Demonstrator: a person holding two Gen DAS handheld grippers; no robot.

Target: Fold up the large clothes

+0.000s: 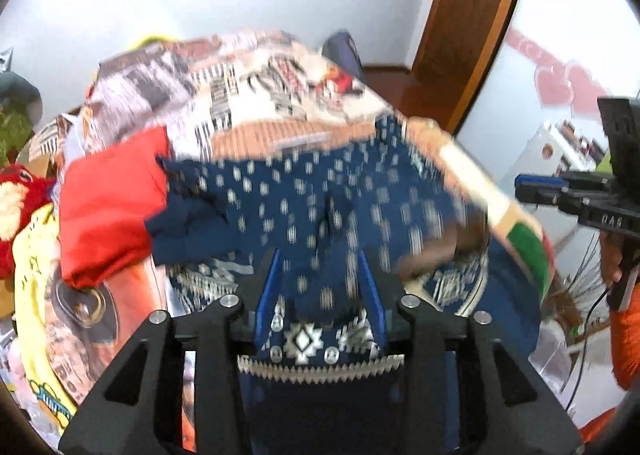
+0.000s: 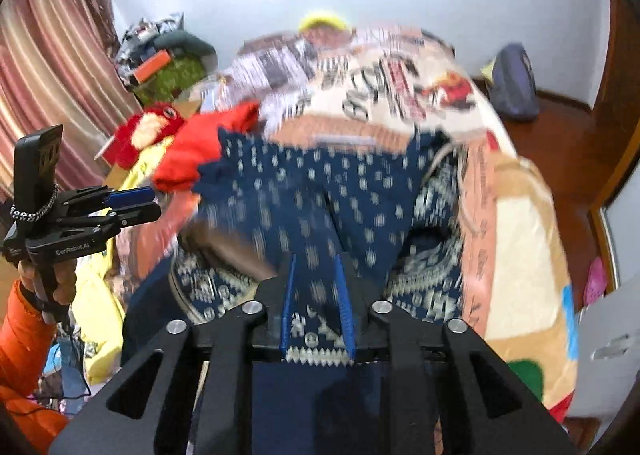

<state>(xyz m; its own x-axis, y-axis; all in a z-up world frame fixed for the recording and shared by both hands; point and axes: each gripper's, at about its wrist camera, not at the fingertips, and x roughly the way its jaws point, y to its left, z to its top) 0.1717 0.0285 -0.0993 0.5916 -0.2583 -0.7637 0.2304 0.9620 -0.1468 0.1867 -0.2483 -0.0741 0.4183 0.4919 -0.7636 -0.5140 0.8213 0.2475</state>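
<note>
The main risk, as I judge it, is that the navy patterned garment [image 1: 320, 211] is slipping out of one pair of jaws while it is being carried over the bed [image 2: 520, 247]: each gripper is pinching only a narrow strip of the zigzag-trimmed hem, and the heavy blur is suggesting quick motion, so a tug from the far, dragging end could be pulling the cloth free or skewing the fold. The far edge is also lying right against the red garment [image 1: 112, 207] and may be catching on it. The left gripper [image 1: 320, 287] is holding with its blue jaws drawn in on the hem, cloth filling the gap between them; the right gripper [image 2: 318, 295] is doing the same at its own stretch of hem. The garment is looking soft and loose, dark blue with pale dashes and a white geometric border, spreading from the jaws out across the printed blanket [image 2: 380, 75], wrinkling near the middle.
</note>
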